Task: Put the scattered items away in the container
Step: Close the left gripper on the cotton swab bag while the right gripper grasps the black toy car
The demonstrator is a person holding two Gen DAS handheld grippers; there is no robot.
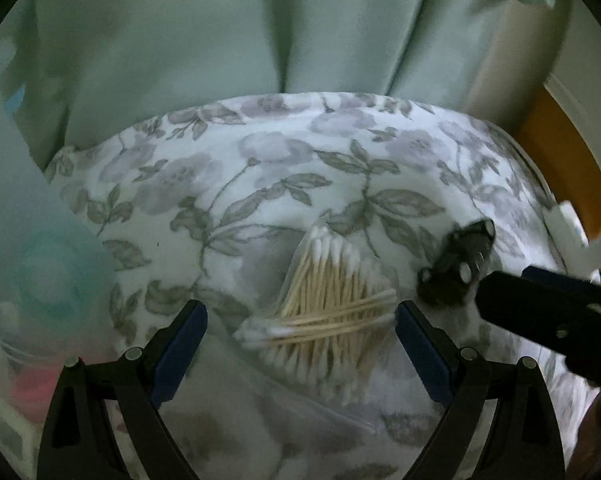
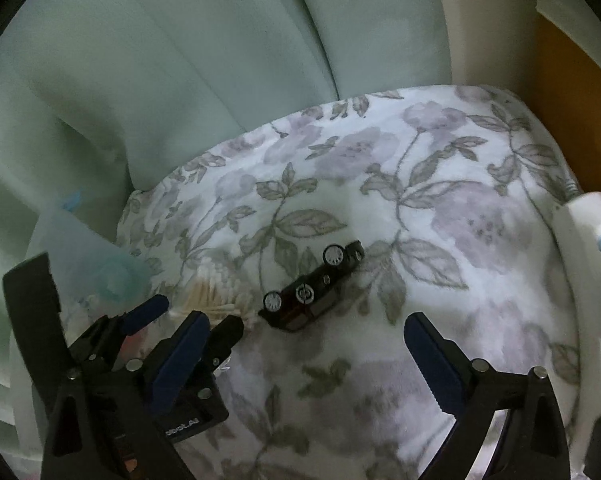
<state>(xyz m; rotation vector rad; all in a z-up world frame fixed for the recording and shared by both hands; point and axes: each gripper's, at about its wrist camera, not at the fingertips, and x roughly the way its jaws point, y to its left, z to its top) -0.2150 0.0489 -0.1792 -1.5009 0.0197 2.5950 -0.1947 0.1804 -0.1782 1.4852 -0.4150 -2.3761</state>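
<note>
A clear bag of cotton swabs [image 1: 332, 300] lies on the floral blanket [image 1: 260, 160], just ahead of and between the fingers of my open left gripper [image 1: 300, 332]. A black toy car [image 1: 458, 266] lies on its side to the right of the swabs. In the right wrist view the car [image 2: 312, 288] lies ahead of my open right gripper [image 2: 306, 344], with the swabs [image 2: 216, 300] to its left. The left gripper [image 2: 188, 316] shows there at lower left. A translucent plastic container [image 1: 28, 280] with teal and pink items stands at the left.
A pale green curtain [image 1: 220, 32] hangs behind the blanket. A white device with a blue button [image 2: 592, 236] sits at the right edge. An orange-brown surface [image 1: 560, 160] lies beyond the blanket on the right. The right gripper's body [image 1: 548, 316] reaches in at right.
</note>
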